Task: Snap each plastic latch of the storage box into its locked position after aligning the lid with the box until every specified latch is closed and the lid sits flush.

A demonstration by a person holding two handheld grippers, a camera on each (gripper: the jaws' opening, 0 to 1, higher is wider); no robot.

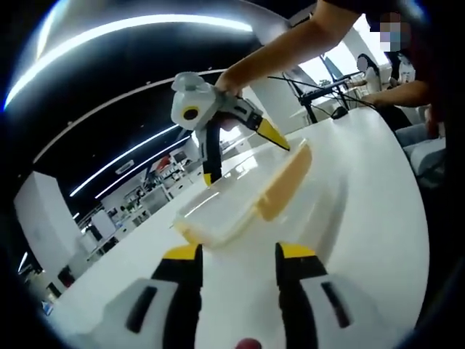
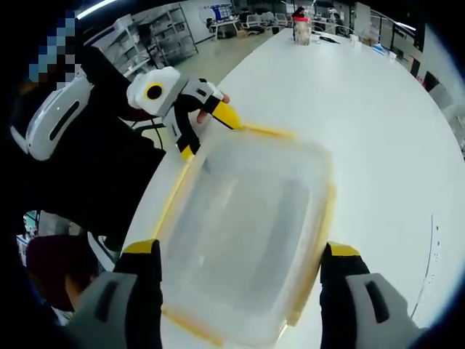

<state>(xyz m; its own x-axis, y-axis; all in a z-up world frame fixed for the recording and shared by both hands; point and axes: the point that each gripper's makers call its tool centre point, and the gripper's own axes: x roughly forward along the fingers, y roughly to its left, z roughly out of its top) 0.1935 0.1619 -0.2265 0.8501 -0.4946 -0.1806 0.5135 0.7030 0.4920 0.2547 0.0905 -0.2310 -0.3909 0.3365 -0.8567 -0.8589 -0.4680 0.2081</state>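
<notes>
Storage box [image 2: 251, 233] sits on the white table [image 2: 378, 102], translucent lid [image 2: 254, 218] on top, yellow latches along its edges.

Right gripper [image 2: 243, 273]: jaws spread wide, straddling the box at its near end, one jaw on each long side. Holding nothing. The left gripper view shows it [image 1: 243, 149] from the other side, tips at the box's far edge.

Left gripper [image 1: 236, 265]: jaws parted, narrower gap, short of the box, not touching it. Nothing held. In the right gripper view it is at the box's far corner [image 2: 207, 131], tips near the yellow latch [image 2: 265, 131] there.

Risks:
- Lid looks skewed against the box rim. A latch snapped now would likely trap it crooked, not flush.
- Nothing pins the box. Pushing a latch from one side could slide it across the smooth table.
- The box's left long side runs close to the table edge; a hard shove that way could send it over.

Unclear:
- Can't tell which latches are locked; fisheye blur washes out the hinges.
- Box's near edge is cut off between the right gripper's jaws.
- Contents not readable through the lid.
</notes>
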